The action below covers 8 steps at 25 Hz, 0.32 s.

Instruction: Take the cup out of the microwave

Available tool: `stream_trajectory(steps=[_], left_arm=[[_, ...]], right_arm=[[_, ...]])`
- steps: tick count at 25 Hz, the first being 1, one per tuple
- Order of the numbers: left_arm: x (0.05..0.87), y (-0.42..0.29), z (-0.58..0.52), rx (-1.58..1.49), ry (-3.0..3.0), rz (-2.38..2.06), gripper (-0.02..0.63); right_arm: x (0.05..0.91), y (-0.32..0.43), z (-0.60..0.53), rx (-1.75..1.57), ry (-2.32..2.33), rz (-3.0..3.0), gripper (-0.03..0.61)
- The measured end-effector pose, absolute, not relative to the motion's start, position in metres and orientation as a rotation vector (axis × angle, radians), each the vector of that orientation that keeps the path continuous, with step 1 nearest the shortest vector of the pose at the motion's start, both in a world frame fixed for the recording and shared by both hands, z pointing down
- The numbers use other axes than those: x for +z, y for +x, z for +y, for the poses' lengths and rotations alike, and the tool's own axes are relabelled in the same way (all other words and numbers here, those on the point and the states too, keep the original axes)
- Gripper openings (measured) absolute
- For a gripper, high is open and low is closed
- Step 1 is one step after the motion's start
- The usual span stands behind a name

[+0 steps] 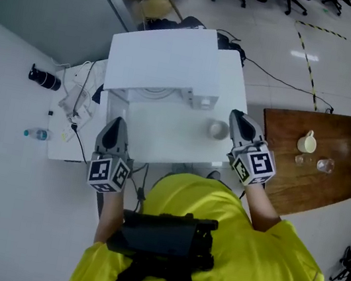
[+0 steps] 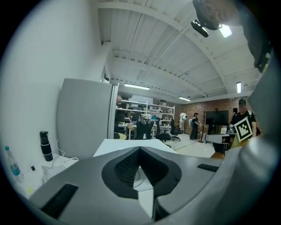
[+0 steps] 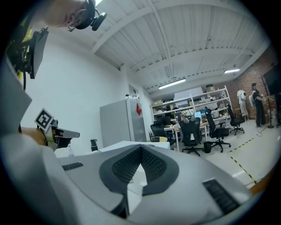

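Note:
The white microwave point(image 1: 163, 60) stands at the back of a white table point(image 1: 162, 141); from above I cannot see how its door stands. A small pale cup point(image 1: 217, 130) sits on the table in front of the microwave. My right gripper point(image 1: 237, 117) hangs just right of the cup, apart from it, with its jaws shut and empty point(image 3: 140, 148). At the table's front left corner, my left gripper point(image 1: 116, 125) is also shut on nothing point(image 2: 139, 149). Both gripper views look level across the room, over the microwave's top.
A wooden table point(image 1: 329, 184) to the right carries a cream jug point(image 1: 307, 142) and small glasses point(image 1: 324, 165). Left of the microwave lie a black bottle point(image 1: 44, 78), cables point(image 1: 79, 96) and a water bottle point(image 1: 37, 134). A grey cabinet point(image 2: 85, 116) stands behind.

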State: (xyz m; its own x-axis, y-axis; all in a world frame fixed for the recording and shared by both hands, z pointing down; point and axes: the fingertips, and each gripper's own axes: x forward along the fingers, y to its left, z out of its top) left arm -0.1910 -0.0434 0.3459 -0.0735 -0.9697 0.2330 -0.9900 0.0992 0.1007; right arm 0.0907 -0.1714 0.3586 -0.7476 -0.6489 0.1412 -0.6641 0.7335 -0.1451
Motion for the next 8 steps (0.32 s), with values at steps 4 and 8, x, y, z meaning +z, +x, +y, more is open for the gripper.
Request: stream_trajectory(steps=[4, 8], left_arm=[[0.336, -0.181, -0.054, 0.128, 1.994, -2.123, 0.000], [0.334, -0.168, -0.059, 0.145, 2.030, -2.098, 0.000]], right_arm=[[0.350, 0.090, -0.172, 0.258, 1.060, -2.860, 0.003], [0.349, 0.090, -0.170, 0.251, 1.031, -2.857, 0.003]])
